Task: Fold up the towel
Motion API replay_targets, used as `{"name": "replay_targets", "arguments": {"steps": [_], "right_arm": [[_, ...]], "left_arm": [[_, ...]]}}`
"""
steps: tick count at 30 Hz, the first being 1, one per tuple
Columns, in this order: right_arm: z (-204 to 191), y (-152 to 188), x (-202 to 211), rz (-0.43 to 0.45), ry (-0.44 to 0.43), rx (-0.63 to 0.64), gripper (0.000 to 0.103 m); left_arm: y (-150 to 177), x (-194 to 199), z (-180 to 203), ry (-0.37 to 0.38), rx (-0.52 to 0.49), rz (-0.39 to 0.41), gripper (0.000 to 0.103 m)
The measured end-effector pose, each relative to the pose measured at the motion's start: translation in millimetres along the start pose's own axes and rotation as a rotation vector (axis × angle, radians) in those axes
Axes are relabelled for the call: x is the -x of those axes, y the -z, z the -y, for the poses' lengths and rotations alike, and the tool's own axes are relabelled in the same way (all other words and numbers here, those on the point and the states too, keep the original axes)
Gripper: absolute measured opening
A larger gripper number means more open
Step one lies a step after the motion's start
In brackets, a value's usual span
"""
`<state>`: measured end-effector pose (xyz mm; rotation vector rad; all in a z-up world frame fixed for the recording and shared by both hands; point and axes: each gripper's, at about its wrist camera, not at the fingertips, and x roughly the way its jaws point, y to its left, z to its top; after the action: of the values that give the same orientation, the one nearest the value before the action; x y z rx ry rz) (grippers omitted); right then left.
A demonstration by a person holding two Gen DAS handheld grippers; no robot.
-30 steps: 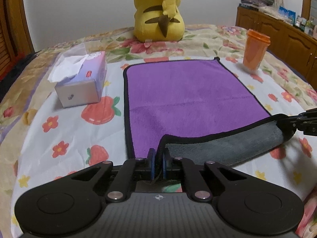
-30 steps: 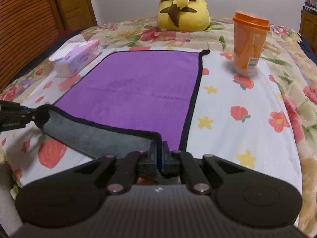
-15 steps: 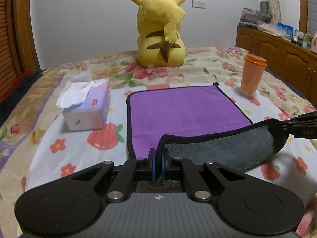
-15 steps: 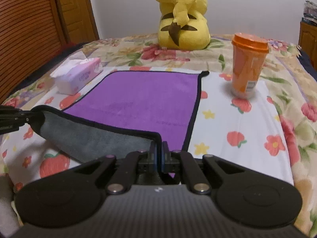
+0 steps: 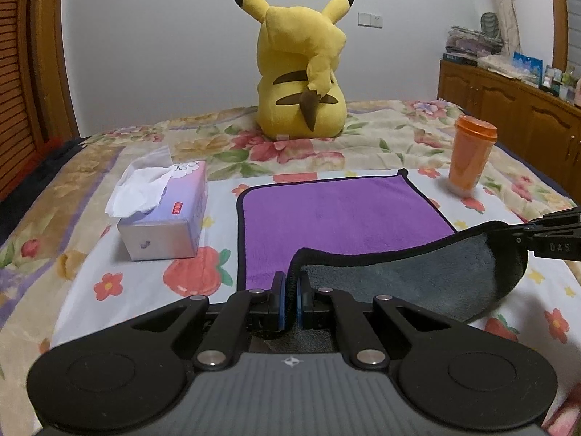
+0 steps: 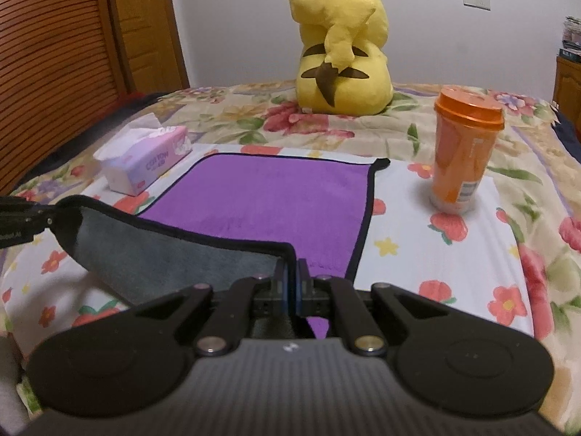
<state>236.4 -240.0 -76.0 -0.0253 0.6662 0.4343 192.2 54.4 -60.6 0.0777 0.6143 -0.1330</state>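
A purple towel (image 5: 337, 214) with black trim and a grey underside lies on the flowered bedspread; it also shows in the right wrist view (image 6: 276, 196). My left gripper (image 5: 290, 290) is shut on the towel's near left corner. My right gripper (image 6: 290, 283) is shut on the near right corner. The near edge is lifted off the bed and hangs between them, grey underside (image 5: 410, 283) facing me. The right gripper shows at the right edge of the left wrist view (image 5: 555, 239); the left gripper shows at the left edge of the right wrist view (image 6: 18, 221).
A tissue box (image 5: 163, 210) sits left of the towel. An orange lidded cup (image 5: 468, 156) stands to its right. A yellow plush toy (image 5: 301, 69) sits beyond the towel's far edge. A wooden cabinet (image 5: 508, 98) runs along the right wall.
Both grippers have risen with the towel's near corners and carried the lifted edge towards the far side; less purple surface shows in front.
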Motion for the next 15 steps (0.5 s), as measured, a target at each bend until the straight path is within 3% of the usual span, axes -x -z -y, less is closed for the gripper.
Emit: {"name": "replay_targets", "arguments": {"steps": [15], "right_arm": [[8.2,-3.5,-19.8,-0.008,0.015,0.028,0.005]], "left_arm": [[-5.1,-27.3,-5.7,-0.008,-0.005,0.002,0.008]]}}
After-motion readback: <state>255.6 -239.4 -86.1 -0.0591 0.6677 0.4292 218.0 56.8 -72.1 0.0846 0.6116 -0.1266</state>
